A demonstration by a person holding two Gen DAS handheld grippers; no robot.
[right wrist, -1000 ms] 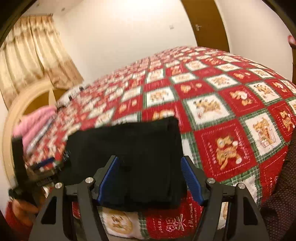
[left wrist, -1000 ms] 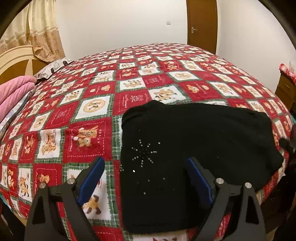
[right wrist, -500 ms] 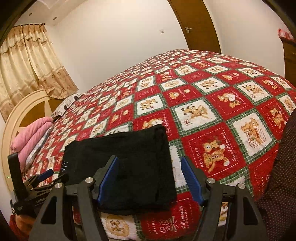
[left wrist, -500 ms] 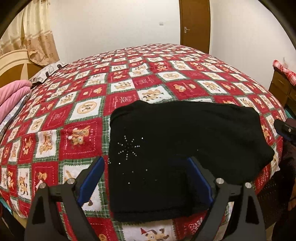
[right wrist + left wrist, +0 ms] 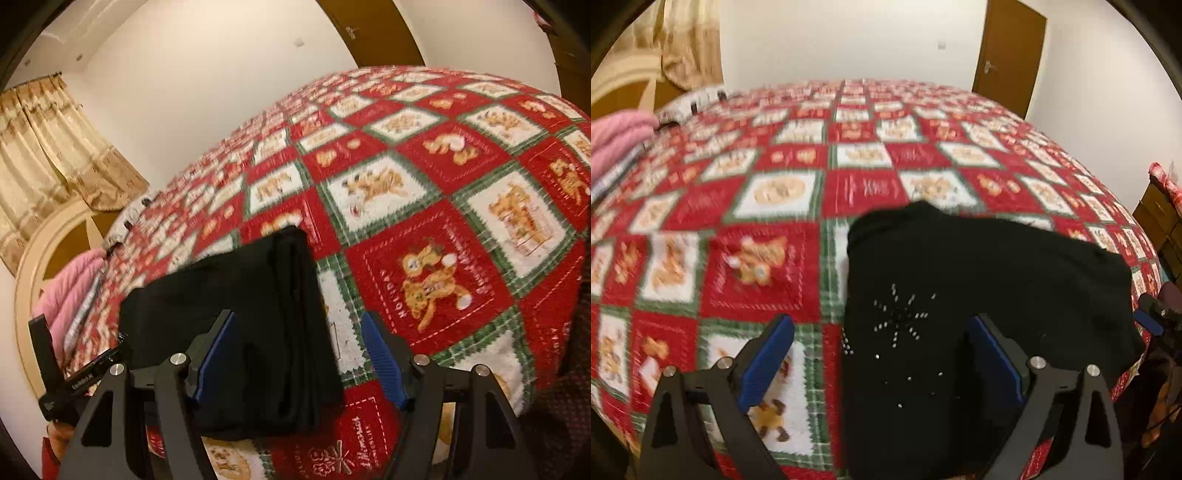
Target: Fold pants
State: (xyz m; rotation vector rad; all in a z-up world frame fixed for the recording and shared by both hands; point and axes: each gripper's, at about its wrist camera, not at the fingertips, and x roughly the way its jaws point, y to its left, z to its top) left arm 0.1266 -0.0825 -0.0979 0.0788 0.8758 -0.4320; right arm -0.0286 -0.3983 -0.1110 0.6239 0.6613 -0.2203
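Now the black pants [image 5: 979,295] lie folded near the bed's [image 5: 775,258] front edge, long side running between both grippers, left gripper [image 5: 882,358] just opened wide, right gripper [image 5: 297,354] half open, both empty.
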